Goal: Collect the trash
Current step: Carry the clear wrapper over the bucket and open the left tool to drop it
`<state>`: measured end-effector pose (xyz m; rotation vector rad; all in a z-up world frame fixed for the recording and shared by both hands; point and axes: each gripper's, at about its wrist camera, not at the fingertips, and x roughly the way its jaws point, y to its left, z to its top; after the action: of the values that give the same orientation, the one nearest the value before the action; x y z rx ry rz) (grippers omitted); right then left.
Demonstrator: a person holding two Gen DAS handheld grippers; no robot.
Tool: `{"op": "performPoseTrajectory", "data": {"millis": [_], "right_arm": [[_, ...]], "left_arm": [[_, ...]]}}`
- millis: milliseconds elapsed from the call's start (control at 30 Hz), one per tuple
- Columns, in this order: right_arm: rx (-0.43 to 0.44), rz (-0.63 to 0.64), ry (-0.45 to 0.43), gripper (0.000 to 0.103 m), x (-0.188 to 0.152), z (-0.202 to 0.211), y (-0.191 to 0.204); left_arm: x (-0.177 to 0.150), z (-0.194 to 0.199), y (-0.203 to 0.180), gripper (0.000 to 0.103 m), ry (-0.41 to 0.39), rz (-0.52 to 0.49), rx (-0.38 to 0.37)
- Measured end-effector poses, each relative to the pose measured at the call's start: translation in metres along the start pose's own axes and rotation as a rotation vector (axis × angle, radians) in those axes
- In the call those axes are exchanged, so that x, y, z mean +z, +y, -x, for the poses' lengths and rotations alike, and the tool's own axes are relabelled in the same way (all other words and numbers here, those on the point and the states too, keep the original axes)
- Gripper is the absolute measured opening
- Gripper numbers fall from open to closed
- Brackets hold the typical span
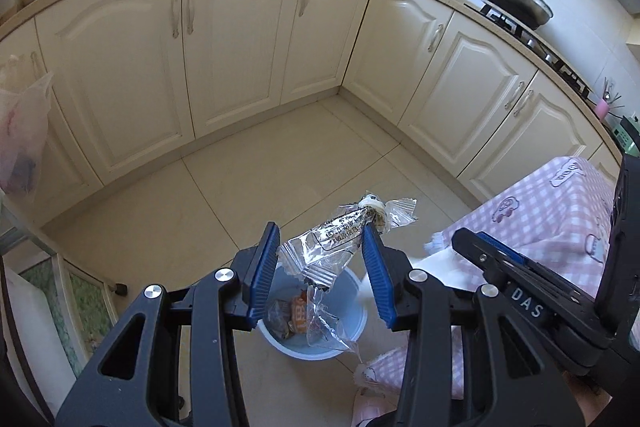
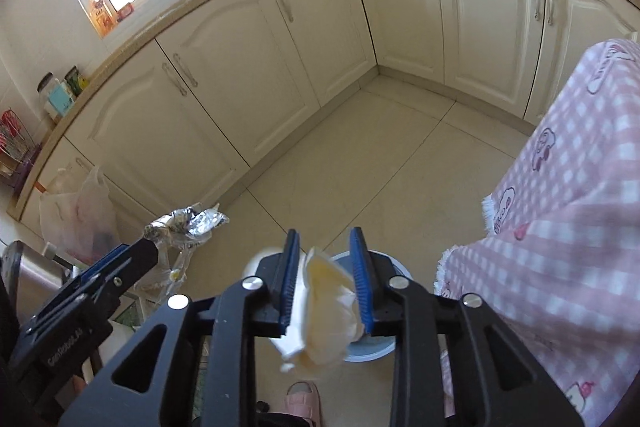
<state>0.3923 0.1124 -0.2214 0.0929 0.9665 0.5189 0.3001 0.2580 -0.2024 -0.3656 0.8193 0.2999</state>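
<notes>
My left gripper (image 1: 322, 239) is open above a light blue trash bin (image 1: 352, 343) on the floor. A clear crinkled plastic wrapper (image 1: 336, 239) hangs between its blue pads, touching the right pad, over the bin. The bin holds an orange packet (image 1: 298, 313) and other wrappers. My right gripper (image 2: 325, 245) is open above the same bin (image 2: 380, 351); a crumpled white tissue (image 2: 326, 311) sits loose between its pads. The left gripper (image 2: 136, 255) with the wrapper (image 2: 188, 223) shows at left in the right wrist view. The right gripper (image 1: 480, 247) shows at right in the left wrist view.
A table with a pink checked cloth (image 1: 560, 227) stands to the right of the bin. Cream kitchen cabinets (image 1: 240, 39) line the far walls. A plastic bag (image 2: 80, 215) hangs at the left cabinets. A pink slipper (image 2: 304, 401) is on the tiled floor.
</notes>
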Motion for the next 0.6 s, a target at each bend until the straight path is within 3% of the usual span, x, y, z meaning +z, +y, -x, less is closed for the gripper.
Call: {"op": "performPoseTrajectory", "data": {"millis": [200, 600], "right_arm": [[-0.028, 0.021, 0.012, 0.034, -0.005, -0.013, 0.004], [-0.062, 0.014, -0.038, 0.042, -0.003, 0.009, -0.017]], "left_arm": [[-0.005, -0.021, 0.001, 0.040, 0.043, -0.001, -0.005], [-0.003, -0.037, -0.019, 0.041, 0.088, -0.040, -0.025]]}}
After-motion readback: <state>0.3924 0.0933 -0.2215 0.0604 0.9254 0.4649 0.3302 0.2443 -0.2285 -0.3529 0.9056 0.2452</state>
